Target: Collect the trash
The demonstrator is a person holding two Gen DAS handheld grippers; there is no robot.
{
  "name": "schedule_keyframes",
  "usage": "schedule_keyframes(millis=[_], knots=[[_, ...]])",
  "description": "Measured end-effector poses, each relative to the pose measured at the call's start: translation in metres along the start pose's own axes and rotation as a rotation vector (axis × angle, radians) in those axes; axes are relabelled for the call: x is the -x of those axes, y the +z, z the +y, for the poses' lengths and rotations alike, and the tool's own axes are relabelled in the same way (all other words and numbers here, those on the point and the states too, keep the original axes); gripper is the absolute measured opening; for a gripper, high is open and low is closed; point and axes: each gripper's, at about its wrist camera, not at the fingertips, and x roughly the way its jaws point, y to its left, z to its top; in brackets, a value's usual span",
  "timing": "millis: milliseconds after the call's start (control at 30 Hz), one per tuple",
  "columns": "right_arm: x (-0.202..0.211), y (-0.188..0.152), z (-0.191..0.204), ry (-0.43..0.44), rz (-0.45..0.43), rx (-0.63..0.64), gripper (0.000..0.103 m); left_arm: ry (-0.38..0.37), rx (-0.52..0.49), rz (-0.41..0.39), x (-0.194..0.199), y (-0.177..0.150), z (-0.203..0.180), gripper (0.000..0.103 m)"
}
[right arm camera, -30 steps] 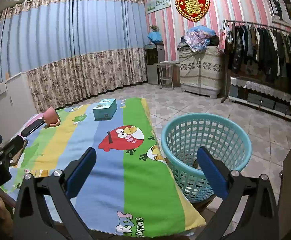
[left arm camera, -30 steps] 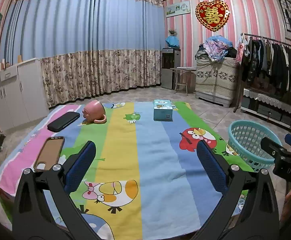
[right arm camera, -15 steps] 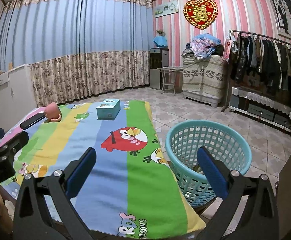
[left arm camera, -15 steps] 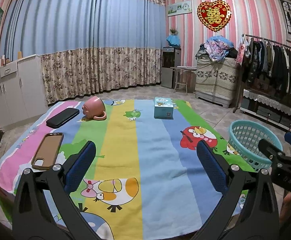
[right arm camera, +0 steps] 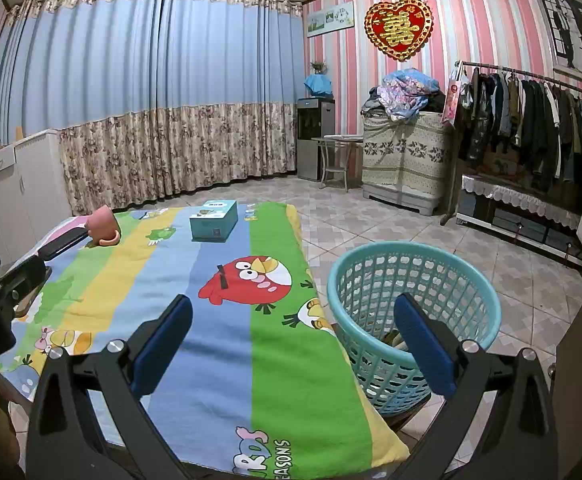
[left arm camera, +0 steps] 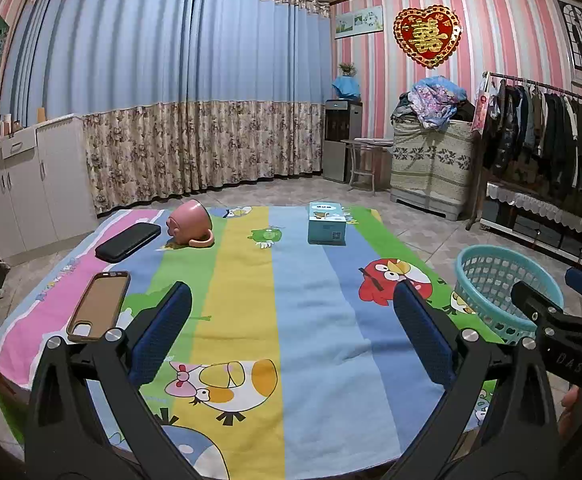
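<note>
Pulling back from the desk, both tools — left tool, right tool — stay spread and empty, trash seemingly in the basket ahead.

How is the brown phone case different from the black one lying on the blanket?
The brown phone case has a tan middle with a dark rim and a camera cutout at its near end; the black case is plain dark all over. The brown phone case lies nearer the left gripper, on the pink stripe; the black case lies farther back, beside the pink cup. Both lie flat on the blanket.
</note>
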Motion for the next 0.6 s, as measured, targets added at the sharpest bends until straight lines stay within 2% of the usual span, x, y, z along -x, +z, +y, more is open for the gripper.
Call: schedule_keyframes(millis=[600], knots=[[0.0005, -0.0005, -0.0011, -0.002, 0.001, 0.002, 0.099, 0.011, -0.018, -0.005, 0.0016, -0.0002, -0.0016, 0.098]])
